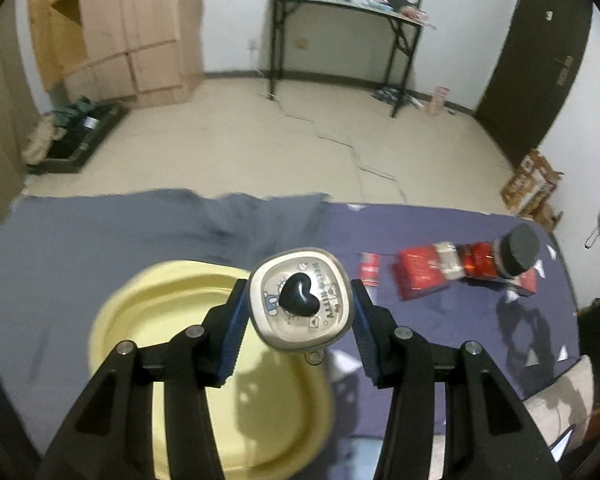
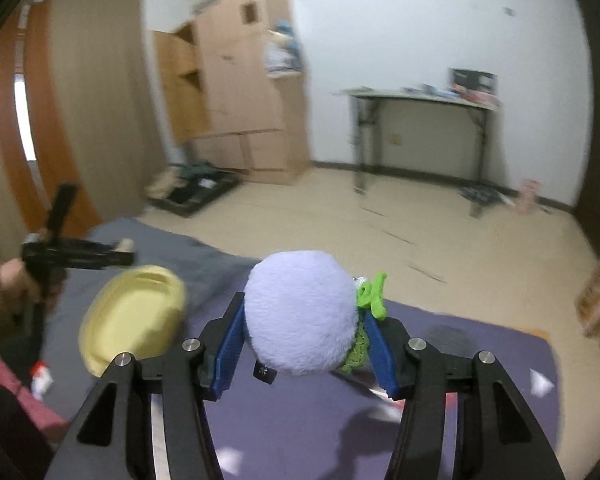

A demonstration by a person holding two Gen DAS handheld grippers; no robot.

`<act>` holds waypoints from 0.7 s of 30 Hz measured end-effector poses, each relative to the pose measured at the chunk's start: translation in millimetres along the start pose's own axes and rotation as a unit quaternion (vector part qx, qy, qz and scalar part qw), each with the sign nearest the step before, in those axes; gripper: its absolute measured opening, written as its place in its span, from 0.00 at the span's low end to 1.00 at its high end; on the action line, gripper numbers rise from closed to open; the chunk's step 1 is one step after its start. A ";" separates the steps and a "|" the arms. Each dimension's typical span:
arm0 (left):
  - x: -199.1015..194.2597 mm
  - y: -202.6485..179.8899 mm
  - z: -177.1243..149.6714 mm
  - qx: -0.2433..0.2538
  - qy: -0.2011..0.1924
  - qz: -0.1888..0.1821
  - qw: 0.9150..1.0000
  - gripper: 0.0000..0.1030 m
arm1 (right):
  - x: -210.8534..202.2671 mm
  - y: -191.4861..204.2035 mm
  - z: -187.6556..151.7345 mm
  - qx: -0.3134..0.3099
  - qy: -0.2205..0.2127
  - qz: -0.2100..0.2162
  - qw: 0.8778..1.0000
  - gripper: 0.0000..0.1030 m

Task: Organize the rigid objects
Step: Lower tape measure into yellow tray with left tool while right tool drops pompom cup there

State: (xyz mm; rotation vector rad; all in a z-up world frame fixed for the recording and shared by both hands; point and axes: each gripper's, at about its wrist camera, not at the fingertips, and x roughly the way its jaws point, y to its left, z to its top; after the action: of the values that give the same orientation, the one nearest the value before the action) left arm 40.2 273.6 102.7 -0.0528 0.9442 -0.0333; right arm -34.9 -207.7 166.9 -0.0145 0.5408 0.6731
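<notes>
Glossy hard square case (image 1: 299, 299) pinched at its flat sides in my left gripper (image 1: 298, 318), above yellow basin (image 1: 188, 360); rigid, slippery, so I'd keep pads centred | right gripper (image 2: 302, 334) squeezes lilac plush ball (image 2: 300, 312); soft, light, compressible.

Even indoor light, fisheye-bent edges, motion blur, perhaps worst rightward
</notes>
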 end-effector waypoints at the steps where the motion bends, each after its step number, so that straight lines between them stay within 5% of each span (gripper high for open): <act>1: -6.1 12.8 0.2 -0.001 -0.002 0.010 1.000 0.49 | 4.8 16.1 2.8 0.000 -0.003 0.020 1.000 0.53; 5: -16.4 53.7 -9.8 -0.010 0.003 0.039 0.999 0.49 | 45.7 81.6 -1.4 -0.004 0.008 0.098 0.995 0.53; 10: 20.4 100.8 -35.5 -0.030 0.042 0.046 0.998 0.49 | 125.8 168.4 -42.6 -0.067 0.093 0.157 0.981 0.53; 17: 107.8 124.7 -82.5 -0.042 0.120 0.043 0.991 0.49 | 217.5 226.8 -125.0 -0.153 0.230 0.147 0.950 0.53; 21: 137.5 129.6 -96.8 -0.054 0.139 0.036 0.988 0.49 | 235.0 226.7 -149.5 -0.182 0.259 0.124 0.940 0.53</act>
State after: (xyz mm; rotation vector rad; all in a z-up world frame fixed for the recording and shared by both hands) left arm 43.1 392.8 -72.9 -0.1161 1.2253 0.0780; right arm -87.9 81.6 -39.1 -0.4900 0.9273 1.0190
